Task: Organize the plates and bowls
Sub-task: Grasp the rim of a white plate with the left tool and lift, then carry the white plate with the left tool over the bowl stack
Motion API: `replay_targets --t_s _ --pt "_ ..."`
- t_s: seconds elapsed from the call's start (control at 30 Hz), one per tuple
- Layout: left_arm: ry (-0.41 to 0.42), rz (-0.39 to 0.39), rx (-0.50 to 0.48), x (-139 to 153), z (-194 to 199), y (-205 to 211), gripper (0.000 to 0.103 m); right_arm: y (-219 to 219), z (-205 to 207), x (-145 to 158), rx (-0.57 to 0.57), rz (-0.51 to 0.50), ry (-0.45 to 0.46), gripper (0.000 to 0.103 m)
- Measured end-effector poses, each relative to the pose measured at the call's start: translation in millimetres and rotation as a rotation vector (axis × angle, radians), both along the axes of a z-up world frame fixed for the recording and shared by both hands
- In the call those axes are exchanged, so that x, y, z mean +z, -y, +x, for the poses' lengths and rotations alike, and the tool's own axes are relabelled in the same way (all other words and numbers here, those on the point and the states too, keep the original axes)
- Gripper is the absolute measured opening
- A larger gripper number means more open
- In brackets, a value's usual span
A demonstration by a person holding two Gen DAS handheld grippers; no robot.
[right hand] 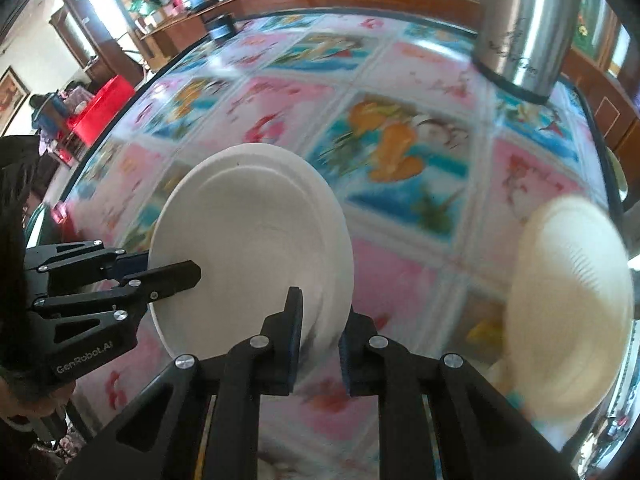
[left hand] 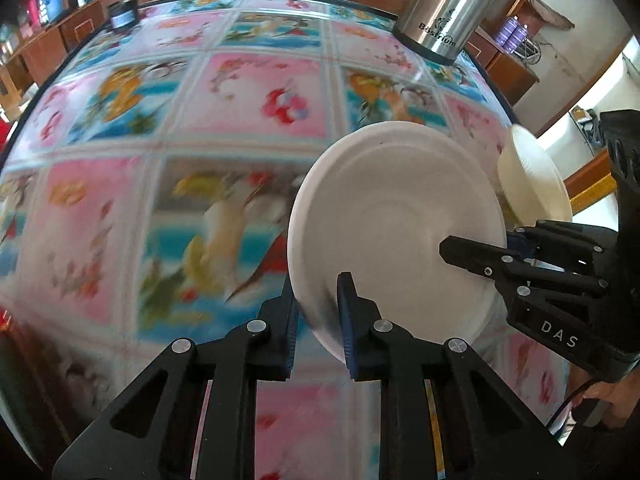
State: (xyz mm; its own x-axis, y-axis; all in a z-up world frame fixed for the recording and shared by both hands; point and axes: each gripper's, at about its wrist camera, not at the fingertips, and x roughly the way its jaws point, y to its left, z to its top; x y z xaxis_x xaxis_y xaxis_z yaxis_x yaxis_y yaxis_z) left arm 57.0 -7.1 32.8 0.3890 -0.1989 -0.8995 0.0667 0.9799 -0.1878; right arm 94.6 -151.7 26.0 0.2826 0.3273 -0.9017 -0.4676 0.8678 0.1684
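A white plate, round, matte and moulded with shallow concentric rings inside a raised rim, is held tilted on edge above the surface, its face turned toward both cameras. Both grippers grip it at once. The left gripper has its fingers clamped on the plate's lower rim, one blue-padded finger in front of the plate and the other behind it. In the right wrist view the right gripper likewise has its fingers closed on the rim at the plate's lower right, the edge passing between them. Each camera also shows the other gripper reaching in from the side with one finger lying across the plate's face.

Just beyond the plate, toward the right edge of the surface, a stack of cream bowls with fine ribbing on their walls appears blurred; whether the stack rests flat or leans cannot be told. In the left wrist view the same bowls peek out behind the plate's upper right rim.

The surface is covered with a glossy cloth of pink and blue picture squares. A stainless-steel flask stands at its far right, and a small dark jar at its far left edge.
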Motion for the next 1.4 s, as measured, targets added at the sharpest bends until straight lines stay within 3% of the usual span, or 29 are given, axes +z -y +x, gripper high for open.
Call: replay_targets --t_s 0.27,0.5,1.4 --pt "0.007 0.017 0.001 -1.7 -51.3 -32.0 0.018 -41.0 -44.1 -7.7 0.049 -0.04 0.0 0.018" --pt "0.039 -0.004 -0.014 10.6 -82.2 -45.8 0.018 -52.9 -70.2 4.4 0.059 -0.06 0.023 0.018" --pt "0.142 -0.035 0.044 51.0 -133.9 -98.1 0.018 -104.0 -120.7 49.4 0.134 -0.086 0.134 0.019"
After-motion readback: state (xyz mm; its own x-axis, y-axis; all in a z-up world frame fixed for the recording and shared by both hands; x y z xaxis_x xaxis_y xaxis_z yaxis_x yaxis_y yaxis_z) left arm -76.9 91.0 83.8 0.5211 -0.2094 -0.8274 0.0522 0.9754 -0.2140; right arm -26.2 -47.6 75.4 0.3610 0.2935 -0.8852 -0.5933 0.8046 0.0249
